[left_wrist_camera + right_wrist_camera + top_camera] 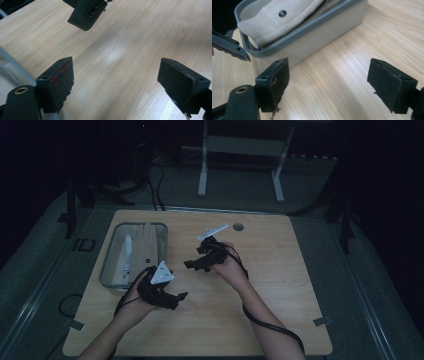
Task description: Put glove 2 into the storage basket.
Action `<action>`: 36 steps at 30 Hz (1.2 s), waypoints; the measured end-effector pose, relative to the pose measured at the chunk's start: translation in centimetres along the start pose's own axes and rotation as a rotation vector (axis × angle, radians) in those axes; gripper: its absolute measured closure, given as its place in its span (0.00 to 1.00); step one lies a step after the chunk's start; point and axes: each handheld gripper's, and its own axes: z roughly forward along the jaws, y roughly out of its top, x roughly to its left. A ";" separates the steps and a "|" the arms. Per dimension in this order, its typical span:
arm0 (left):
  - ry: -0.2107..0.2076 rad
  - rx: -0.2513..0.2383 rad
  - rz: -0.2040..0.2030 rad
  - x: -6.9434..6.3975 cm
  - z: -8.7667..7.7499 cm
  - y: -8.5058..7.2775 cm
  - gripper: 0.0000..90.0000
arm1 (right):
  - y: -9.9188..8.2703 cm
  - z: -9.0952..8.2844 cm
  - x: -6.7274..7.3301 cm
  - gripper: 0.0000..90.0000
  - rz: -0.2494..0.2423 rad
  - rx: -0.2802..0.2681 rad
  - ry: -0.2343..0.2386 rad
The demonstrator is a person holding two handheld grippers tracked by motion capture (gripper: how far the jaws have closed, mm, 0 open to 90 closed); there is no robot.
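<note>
The grey bin (134,254) stands on the left part of the wooden bench (280,285), and the pale fabric item (145,242), apparently a glove or folded cloth with a dark eyelet, lies inside it, partly draped toward the rim. The left tongs (176,296) hover just beside the near right corner of the bin; the jaws stand wide apart with nothing between them. The right tongs (192,265) hover over the bench centre, pointed toward the bin, jaws likewise wide apart and empty. Judged from this arrangement, the work is at its start: the fabric item is untouched, and the approach and grasp remain to be done. Bare bench surface lies between both tongs and the bin. The bin wall is the main obstruction, so entry must come from above. A round cable port (238,227) sits near the far edge, well apart.
</note>
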 end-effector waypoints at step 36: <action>-0.170 0.096 0.060 -4.3 7.4 -2.9 0.15 | -12.8 -2.1 -1.7 0.20 -0.023 0.006 -0.043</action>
